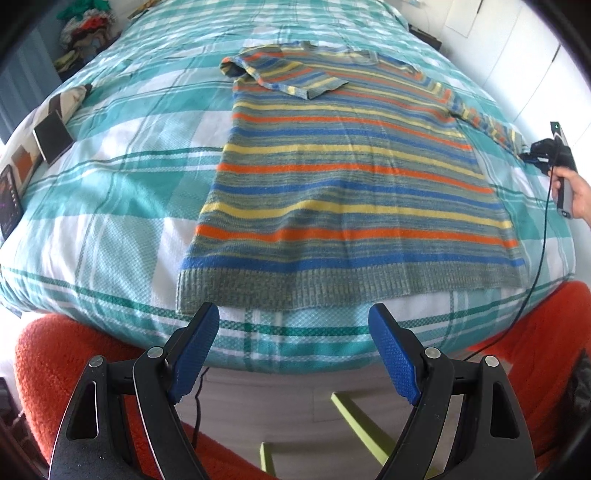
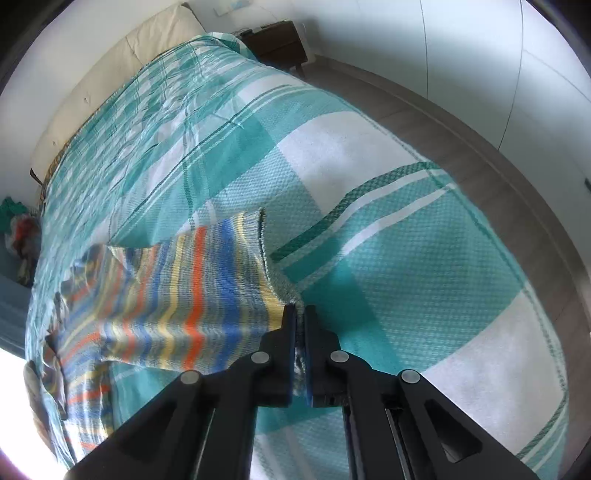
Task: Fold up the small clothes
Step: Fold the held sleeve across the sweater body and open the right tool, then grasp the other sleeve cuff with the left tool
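Note:
A striped knit sweater (image 1: pixel 343 177) in grey, orange, blue and yellow lies flat on the bed, hem toward me. Its left sleeve (image 1: pixel 291 75) is folded across the chest. Its right sleeve (image 1: pixel 487 122) stretches out to the right. My left gripper (image 1: pixel 293 325) is open and empty, just short of the hem, at the bed's near edge. My right gripper (image 2: pixel 300 314) is shut on the right sleeve's cuff (image 2: pixel 273 273) and holds it lifted off the bedspread; it also shows in the left wrist view (image 1: pixel 543 155) at the far right.
The teal and white plaid bedspread (image 1: pixel 122 206) covers the bed. Tablets or books (image 1: pixel 51 136) lie at the left edge. A clothes pile (image 1: pixel 85 33) sits far left. An orange chair (image 1: pixel 66 365) is below me. A nightstand (image 2: pixel 277 40) stands by the headboard.

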### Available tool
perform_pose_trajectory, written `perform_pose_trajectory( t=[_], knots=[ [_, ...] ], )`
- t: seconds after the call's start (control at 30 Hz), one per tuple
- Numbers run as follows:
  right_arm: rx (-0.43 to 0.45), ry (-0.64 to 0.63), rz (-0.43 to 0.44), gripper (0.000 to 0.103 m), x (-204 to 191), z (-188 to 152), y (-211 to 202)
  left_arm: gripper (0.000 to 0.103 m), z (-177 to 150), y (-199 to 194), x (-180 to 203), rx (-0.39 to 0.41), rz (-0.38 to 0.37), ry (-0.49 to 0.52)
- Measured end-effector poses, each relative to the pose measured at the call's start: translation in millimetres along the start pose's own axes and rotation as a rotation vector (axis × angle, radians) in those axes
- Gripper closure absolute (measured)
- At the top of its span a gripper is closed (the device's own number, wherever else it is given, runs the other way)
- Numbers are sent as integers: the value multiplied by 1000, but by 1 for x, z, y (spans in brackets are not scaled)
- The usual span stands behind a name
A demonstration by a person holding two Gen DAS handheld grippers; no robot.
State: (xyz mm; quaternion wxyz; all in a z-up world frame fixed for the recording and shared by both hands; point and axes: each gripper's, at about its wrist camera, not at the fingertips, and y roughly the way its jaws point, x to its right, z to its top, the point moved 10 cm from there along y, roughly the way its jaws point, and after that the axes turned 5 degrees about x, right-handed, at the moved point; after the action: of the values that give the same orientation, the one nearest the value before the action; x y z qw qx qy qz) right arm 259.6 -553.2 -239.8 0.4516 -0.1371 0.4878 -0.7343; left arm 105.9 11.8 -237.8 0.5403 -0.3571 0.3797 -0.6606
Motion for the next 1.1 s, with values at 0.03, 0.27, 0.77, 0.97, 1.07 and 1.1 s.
perform_pose_trajectory(
  t=[0.03,0.27,0.77,0.97,1.07,1.1],
  knots=[
    [2,-16,-40,102,6,1,-2,19,0,-2,-2,0,5,0],
    [84,-19,62,94,-7,10,-42,18,16,-16,-12,25,8,-3],
    [39,-167,118,62,-42,-40,-54,5,177,-67,58,281,-151,195],
    [46,-211,265,54,-76,-48,-92,5,152,-54,89,253,-162,303],
    [41,-234,271,53,-82,-56,-96,5,142,-52,94,225,-163,311],
    [35,-237,275,53,-84,-58,-95,5,141,-50,92,213,-164,312]
  ],
)
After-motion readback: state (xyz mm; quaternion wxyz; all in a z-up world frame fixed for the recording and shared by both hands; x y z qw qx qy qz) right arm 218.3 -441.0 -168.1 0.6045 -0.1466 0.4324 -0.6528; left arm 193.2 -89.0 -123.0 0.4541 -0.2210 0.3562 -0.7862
